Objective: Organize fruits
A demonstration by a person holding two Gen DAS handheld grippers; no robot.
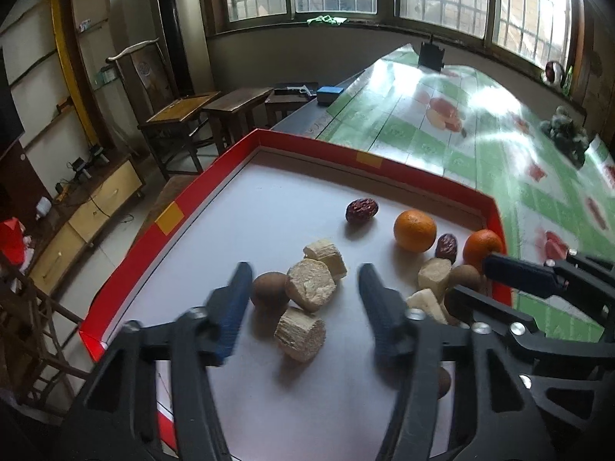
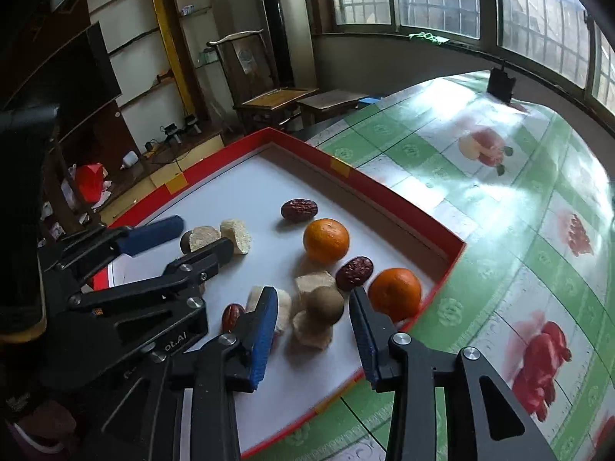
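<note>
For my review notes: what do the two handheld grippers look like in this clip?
Both the left gripper and the right gripper are black metal linkage frames with cut-out openings and silver round bolts. Each finger ends in a blue ribbed pad. White lettering ending in "ot.AI" marks the left gripper's frame in the right wrist view. No cables show.

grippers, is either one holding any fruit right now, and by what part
Nothing is held. The left gripper and right gripper both stand open over the tray.

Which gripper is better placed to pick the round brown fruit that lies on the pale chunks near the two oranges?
Probably the right gripper: the round brown fruit sits between its open fingers, unpressed. The left gripper stands over another pile.
</note>
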